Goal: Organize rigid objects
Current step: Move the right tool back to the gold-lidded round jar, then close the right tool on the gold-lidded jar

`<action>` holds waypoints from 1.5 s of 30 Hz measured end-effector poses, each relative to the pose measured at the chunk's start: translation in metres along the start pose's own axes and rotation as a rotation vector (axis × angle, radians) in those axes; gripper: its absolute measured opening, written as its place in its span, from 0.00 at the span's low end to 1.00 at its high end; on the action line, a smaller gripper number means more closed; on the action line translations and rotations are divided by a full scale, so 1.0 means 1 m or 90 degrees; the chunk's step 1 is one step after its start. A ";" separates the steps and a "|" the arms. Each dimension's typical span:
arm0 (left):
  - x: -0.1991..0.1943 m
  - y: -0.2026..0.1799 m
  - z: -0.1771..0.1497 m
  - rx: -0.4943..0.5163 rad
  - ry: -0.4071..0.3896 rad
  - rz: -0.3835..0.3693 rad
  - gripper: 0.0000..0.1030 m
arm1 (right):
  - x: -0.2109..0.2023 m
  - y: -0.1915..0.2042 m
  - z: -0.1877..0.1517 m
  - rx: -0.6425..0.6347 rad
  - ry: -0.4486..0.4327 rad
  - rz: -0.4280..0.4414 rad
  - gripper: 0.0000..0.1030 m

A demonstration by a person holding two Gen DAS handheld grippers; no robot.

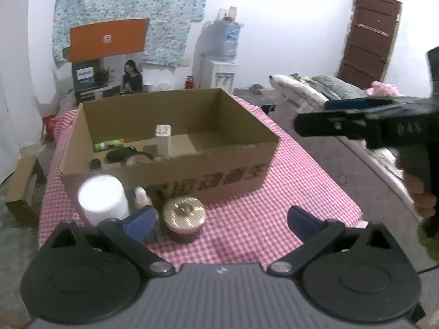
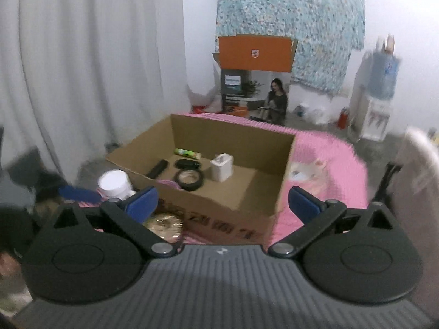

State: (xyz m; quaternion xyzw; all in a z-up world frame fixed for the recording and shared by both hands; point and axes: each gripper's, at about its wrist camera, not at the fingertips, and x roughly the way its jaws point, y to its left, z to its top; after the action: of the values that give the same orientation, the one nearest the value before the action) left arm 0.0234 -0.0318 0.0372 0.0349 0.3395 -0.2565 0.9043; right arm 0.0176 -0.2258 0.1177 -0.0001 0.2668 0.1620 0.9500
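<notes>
An open cardboard box (image 1: 236, 175) stands on a table under a pink checked cloth (image 1: 274, 208). Inside it are a white carton (image 1: 163, 139), a green tube (image 1: 108, 144), a black tape roll (image 2: 189, 179), a black case (image 2: 188, 163) and a black bar (image 2: 157, 168). Before the box's near left corner stand a white jar (image 1: 103, 200), a small bottle (image 1: 141, 196) and a gold-lidded jar (image 1: 183, 216). My left gripper (image 1: 221, 223) is open and empty, its left finger close to the gold-lidded jar. My right gripper (image 2: 222, 204) is open and empty, near the box's front wall (image 2: 219, 216).
A hand (image 1: 422, 200) holds the right gripper at the table's right side. Behind the table are a printed orange carton (image 1: 107, 41), a water dispenser (image 1: 222, 74), bedding (image 1: 310, 87) and a brown door (image 1: 367, 35). A small cardboard box (image 1: 22, 186) sits left, near a white curtain (image 2: 82, 54).
</notes>
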 end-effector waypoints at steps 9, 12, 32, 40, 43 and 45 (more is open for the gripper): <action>0.037 -0.017 -0.036 0.072 0.016 0.032 1.00 | 0.045 -0.002 -0.054 0.129 0.051 0.107 0.99; 0.053 -0.020 -0.041 0.102 0.014 0.066 0.96 | 0.063 0.000 -0.062 0.144 0.065 0.107 0.98; 0.096 0.004 -0.045 0.076 0.013 0.057 0.89 | 0.167 0.007 -0.068 0.206 0.143 0.200 0.45; 0.096 -0.001 -0.042 0.082 0.012 0.031 0.89 | 0.167 0.006 -0.070 0.194 0.156 0.186 0.45; 0.099 -0.007 -0.041 0.090 0.017 0.014 0.89 | 0.162 0.002 -0.073 0.194 0.160 0.171 0.46; 0.102 -0.014 -0.041 0.102 0.020 0.004 0.89 | 0.157 -0.002 -0.076 0.195 0.164 0.156 0.46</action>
State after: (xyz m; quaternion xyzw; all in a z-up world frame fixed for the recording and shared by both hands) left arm 0.0571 -0.0792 -0.0564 0.1120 0.3322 -0.2797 0.8938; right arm 0.1064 -0.1860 -0.0273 0.1562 0.4050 0.2323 0.8704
